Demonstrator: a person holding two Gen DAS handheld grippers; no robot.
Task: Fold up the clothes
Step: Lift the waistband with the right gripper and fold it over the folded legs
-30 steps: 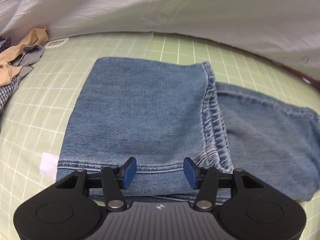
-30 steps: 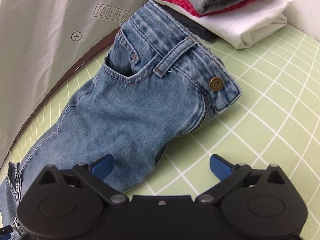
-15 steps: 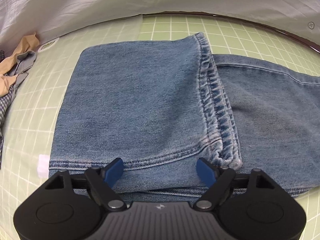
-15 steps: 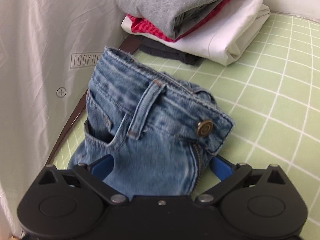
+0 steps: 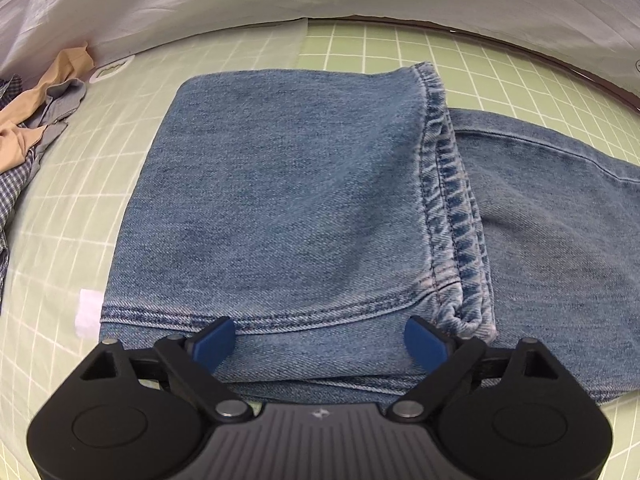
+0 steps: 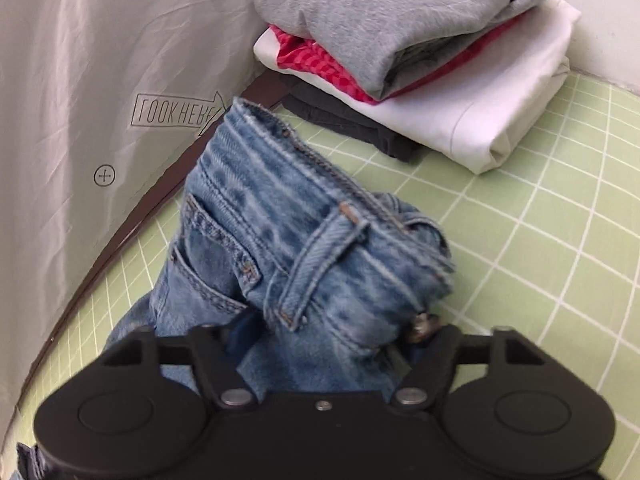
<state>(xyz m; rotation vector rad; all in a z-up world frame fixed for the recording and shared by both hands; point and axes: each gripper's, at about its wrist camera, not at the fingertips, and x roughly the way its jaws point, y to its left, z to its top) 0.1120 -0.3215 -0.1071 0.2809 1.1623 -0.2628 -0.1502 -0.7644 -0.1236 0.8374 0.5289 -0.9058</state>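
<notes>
Faded blue denim jeans (image 5: 304, 200) lying half-folded on my green grid mat (image 5: 60, 240). Left tongs (image 5: 320, 344) opening, nothing pinched, hovering over leg hem. Right tongs (image 6: 320, 344) closing round bunched waistband (image 6: 304, 216). Denim thick, heavy, stiffish, so I'd say grab seams, not flat cloth.

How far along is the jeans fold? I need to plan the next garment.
Done: the jeans' leg end lies folded over, and the left gripper is opening above it. In hand: the right gripper is closing around the bunched waistband. Left: bring the waist over, then add to the folded stack.
</notes>
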